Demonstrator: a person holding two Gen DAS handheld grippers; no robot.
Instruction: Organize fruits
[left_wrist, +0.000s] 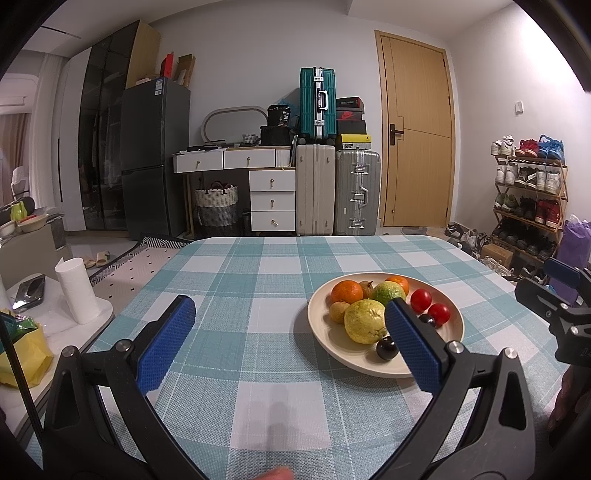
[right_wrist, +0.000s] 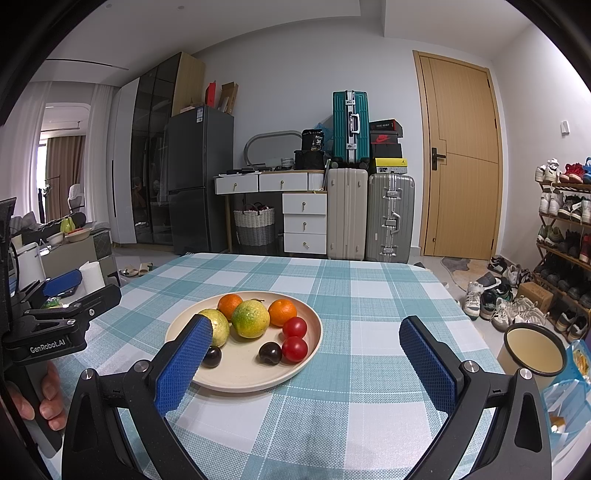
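A cream plate (left_wrist: 328, 332) (right_wrist: 306, 354) sits on the checked tablecloth and holds fruit: two oranges (left_wrist: 346, 291) (right_wrist: 282, 312), a green-yellow citrus (right_wrist: 250, 319), a yellow lemon-like fruit (left_wrist: 365, 321), two red tomatoes (left_wrist: 421, 300) (right_wrist: 294, 349) and two dark plums (left_wrist: 386, 349) (right_wrist: 270, 353). My left gripper (left_wrist: 290, 308) is open above the cloth, left of the plate, its right finger overlapping the plate in view. My right gripper (right_wrist: 306, 326) is open over the plate's right side, holding nothing.
A mug (right_wrist: 532, 350) stands at the table's right edge beside a plastic bag (right_wrist: 569, 398). A paper roll (left_wrist: 78, 291) stands on a side table at left. Suitcases (left_wrist: 338, 192), a shoe rack (left_wrist: 532, 199) and a door (left_wrist: 417, 129) are beyond the table.
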